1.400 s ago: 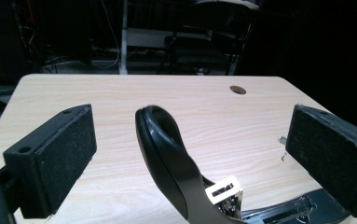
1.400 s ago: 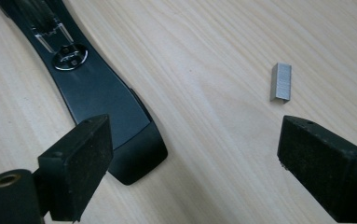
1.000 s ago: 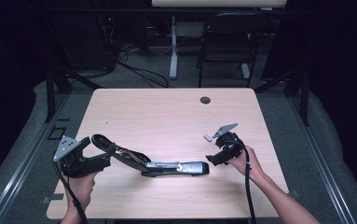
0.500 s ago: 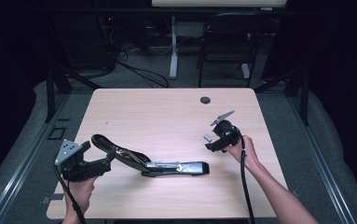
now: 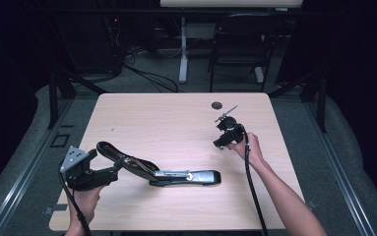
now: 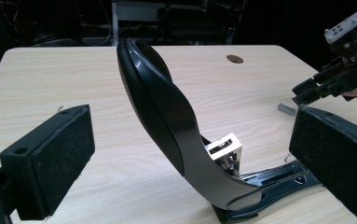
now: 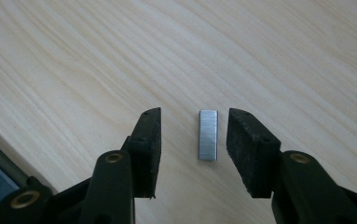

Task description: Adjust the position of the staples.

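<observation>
We see a black stapler [image 5: 166,172] lying open on the wooden bench [image 5: 176,123], toward the near edge. Its base lies flat on the wood with the metal staple channel [image 5: 176,174] exposed, and its curved top arm [image 6: 167,116] is swung up and back toward the left tool [image 5: 105,173].

That left tool, held in the person's left hand [image 5: 85,199] at the near left corner of the bench, is released: in the left gripper view its two padded jaws stand far apart, one on each side of the raised arm, and neither pad touches it.

Well to the right of the stapler, a short silver strip of staples [image 7: 208,135] lies flat on the bench (in the left gripper view it is the small grey bar [image 6: 286,108] just beside the right tool). The right tool [image 7: 195,140], held in the person's right hand [image 5: 247,147], points down at the bench over that strip. Its jaws have just been closing, and the strip lies between them, nearer the right-hand pad in the right gripper view. A sliver of bare wood shows on each side of the strip, so the pads are not pressing on it and the right tool grasps nothing.

A small dark round cap [image 5: 217,105] sits in the bench near its far edge.
</observation>
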A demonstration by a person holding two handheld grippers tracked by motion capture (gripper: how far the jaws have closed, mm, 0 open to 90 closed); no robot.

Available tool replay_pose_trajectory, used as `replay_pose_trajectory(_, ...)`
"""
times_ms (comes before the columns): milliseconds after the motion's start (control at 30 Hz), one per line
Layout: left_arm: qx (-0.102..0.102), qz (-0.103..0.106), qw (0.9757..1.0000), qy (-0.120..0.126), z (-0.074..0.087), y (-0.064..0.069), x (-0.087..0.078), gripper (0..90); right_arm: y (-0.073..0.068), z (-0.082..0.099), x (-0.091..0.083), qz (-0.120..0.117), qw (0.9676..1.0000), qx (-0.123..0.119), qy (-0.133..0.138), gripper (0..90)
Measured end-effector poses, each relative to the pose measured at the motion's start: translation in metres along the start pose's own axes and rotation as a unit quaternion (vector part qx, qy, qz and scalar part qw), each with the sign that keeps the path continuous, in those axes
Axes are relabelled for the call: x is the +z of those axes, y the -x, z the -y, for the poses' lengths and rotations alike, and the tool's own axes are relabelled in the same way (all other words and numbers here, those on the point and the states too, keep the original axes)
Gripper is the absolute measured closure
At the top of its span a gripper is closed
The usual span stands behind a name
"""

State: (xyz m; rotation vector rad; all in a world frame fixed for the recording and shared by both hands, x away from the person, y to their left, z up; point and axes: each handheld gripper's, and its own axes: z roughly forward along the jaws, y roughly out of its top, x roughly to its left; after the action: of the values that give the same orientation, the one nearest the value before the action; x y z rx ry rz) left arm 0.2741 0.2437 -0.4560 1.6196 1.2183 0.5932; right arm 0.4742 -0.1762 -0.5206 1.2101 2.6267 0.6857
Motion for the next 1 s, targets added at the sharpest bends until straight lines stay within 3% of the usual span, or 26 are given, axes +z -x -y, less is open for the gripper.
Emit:
replay_pose_trajectory(200, 0.0, 0.0, 1.0, -0.003, 0.0, -0.001, 0.0, 0.4, 0.004, -0.003, 0.011, 0.017, 0.9996, 0.012, -0.019, 65.6)
replay_pose_trajectory(333, 0.001, 0.004, 1.0, -0.003, 0.0, -0.001, 0.001, 0.4, 0.003, -0.002, 0.018, 0.018, 0.9993, 0.031, -0.004, 66.9)
replay_pose_trajectory(400, 0.001, 0.004, 1.0, -0.002, 0.0, -0.001, 0.001, 0.4, 0.005, -0.003, 0.018, 0.021, 0.9994, 0.02, -0.018, 67.4)
replay_pose_trajectory(533, 0.001, 0.005, 1.0, -0.006, 0.0, -0.001, 0.002, 0.4, 0.005, -0.001, 0.02, 0.022, 0.9993, 0.028, -0.013, 68.3)
replay_pose_trajectory(900, 0.0, 0.011, 0.9999, -0.006, 0.0, -0.002, 0.003, 0.4, 0.007, 0.001, 0.026, 0.036, 0.9989, 0.014, -0.026, 71.3)
replay_pose_trajectory(1000, 0.001, 0.012, 0.9999, -0.008, 0.0, -0.002, 0.002, 0.4, 0.005, 0.003, 0.03, 0.036, 0.999, 0.022, -0.015, 72.1)
